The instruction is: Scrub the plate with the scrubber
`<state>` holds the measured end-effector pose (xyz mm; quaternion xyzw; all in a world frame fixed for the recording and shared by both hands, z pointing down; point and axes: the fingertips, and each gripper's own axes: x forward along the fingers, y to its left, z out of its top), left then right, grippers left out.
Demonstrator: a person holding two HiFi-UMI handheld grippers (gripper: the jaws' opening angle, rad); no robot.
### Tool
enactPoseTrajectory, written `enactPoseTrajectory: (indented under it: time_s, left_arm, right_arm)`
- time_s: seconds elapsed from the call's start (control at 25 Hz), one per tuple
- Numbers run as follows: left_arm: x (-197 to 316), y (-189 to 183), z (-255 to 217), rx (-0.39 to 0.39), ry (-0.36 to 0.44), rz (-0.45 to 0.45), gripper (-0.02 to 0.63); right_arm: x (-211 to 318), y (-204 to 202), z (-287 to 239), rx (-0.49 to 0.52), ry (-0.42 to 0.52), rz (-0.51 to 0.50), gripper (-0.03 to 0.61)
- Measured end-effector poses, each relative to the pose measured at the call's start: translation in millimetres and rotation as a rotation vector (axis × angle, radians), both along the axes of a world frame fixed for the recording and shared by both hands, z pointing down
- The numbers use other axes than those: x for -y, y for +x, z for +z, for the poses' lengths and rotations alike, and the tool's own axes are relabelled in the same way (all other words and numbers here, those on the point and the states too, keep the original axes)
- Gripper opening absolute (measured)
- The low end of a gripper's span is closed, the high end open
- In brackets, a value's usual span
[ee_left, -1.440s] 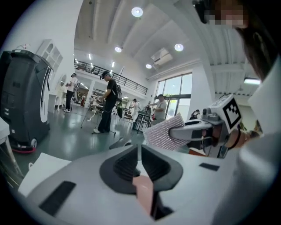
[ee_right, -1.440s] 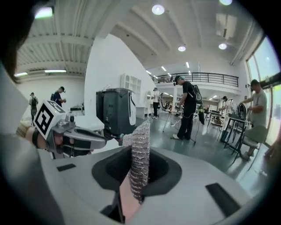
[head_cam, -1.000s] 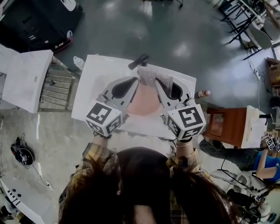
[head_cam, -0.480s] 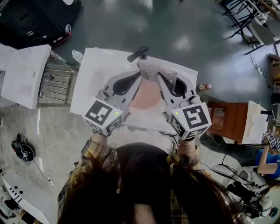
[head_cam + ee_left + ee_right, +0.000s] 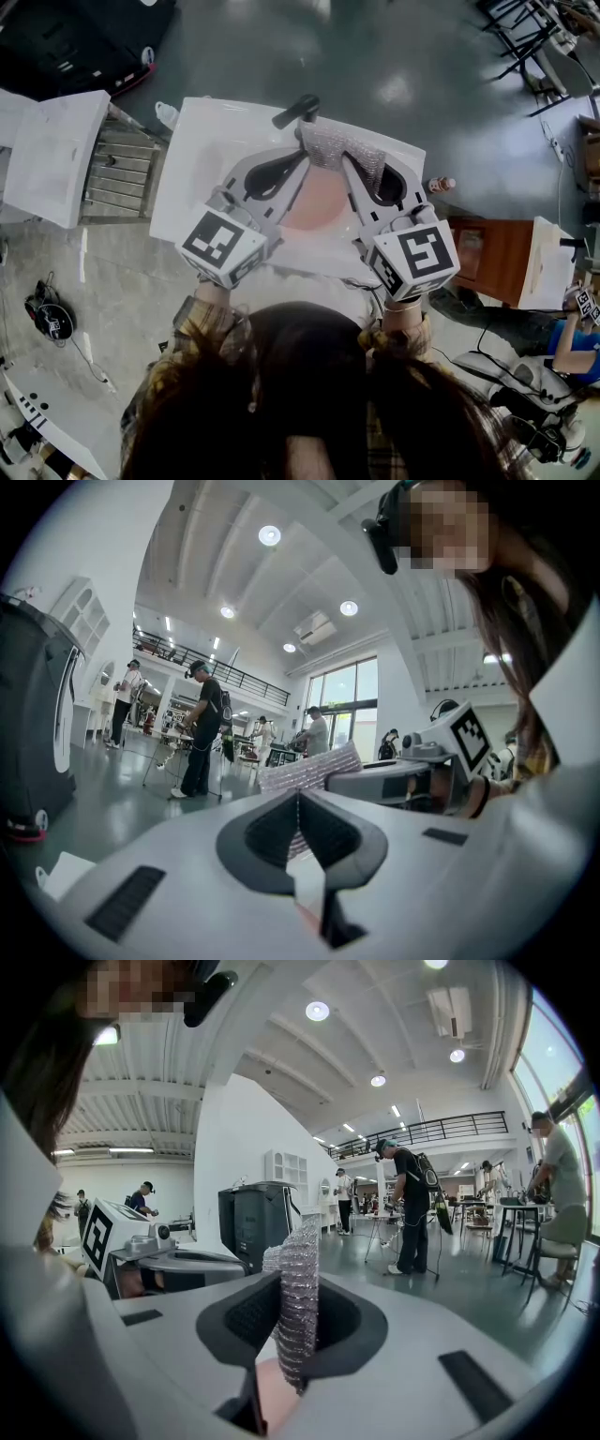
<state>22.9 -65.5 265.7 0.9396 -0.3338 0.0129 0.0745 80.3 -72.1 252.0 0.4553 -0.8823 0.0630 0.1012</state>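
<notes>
Up and to the right goes the silver scrubber [image 5: 341,150], a short slide toward the top of the frame since a second ago, and both grippers have crept that way with it. The right gripper [image 5: 348,165] has its jaws clamped on the scrubber, mesh bulging out above them in the right gripper view. The left gripper [image 5: 302,161] is pinched tight on the rim of the pink plate [image 5: 315,202], jaws all but meeting. The plate sits mid-frame between the two grippers, over the white counter [image 5: 200,159], with the scrubber at its upper edge.

Now the margins. A black handle [image 5: 296,111] pokes up just above the scrubber, close. Left of the counter there's a metal rack [image 5: 116,181], well apart from the left gripper. At the counter's right corner stands a small bottle [image 5: 439,186], near the right gripper's flank, with a brown wooden stand [image 5: 486,261] beyond it. Bare counter shows to the upper left of the plate.
</notes>
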Motion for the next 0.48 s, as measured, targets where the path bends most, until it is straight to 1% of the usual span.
enactPoseTrajectory:
  time_s: [0.16,0.32,0.48]
  left_arm:
    - [1.5,-0.2,-0.6,0.013,0.012,0.002,0.018]
    - [5.3,-2.4,-0.9,-0.001,-0.003,-0.026,0.018]
    - [6.5,-2.5,1.0,0.004,0.001,-0.019,0.018]
  right_arm:
    - [1.6,-0.8,-3.4,-0.003,0.008,-0.006,0.083]
    - [3.9,0.1,1.3,0.000,0.002,-0.001,0.083]
    - [3.8,0.6,4.4,0.001,-0.001,0.001,0.083]
